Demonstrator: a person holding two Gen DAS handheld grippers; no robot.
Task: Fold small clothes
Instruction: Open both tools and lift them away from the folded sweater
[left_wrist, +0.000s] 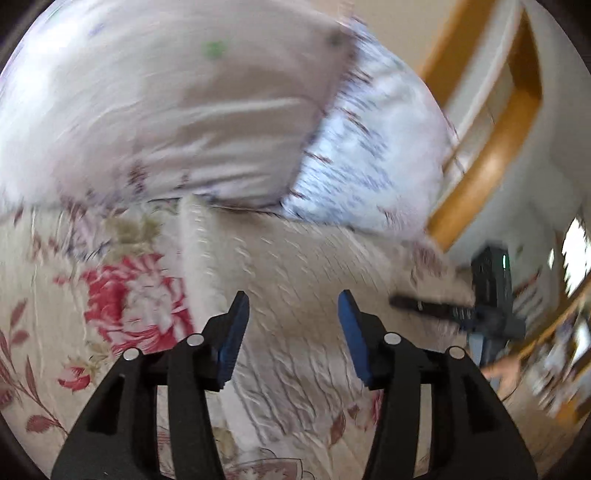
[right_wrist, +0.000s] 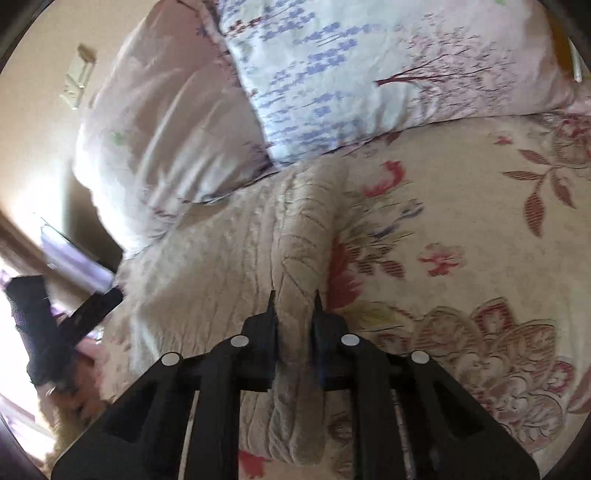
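A cream knitted garment (left_wrist: 295, 258) lies spread on a floral bedspread (left_wrist: 122, 295). My left gripper (left_wrist: 293, 306) is open and empty, its blue pads apart just above the knit. In the right wrist view the same garment (right_wrist: 229, 251) shows with a raised fold running toward the camera. My right gripper (right_wrist: 293, 299) is shut on that fold of the knit near its right edge. The other gripper (left_wrist: 436, 306) shows at the right in the left wrist view and at the left in the right wrist view (right_wrist: 92, 306).
Two pillows lie at the head of the bed, a pale pink one (right_wrist: 155, 122) and a white one with blue and purple print (right_wrist: 332, 74). A wooden headboard (left_wrist: 491, 155) stands at the right. The floral bedspread (right_wrist: 480, 240) extends to the right.
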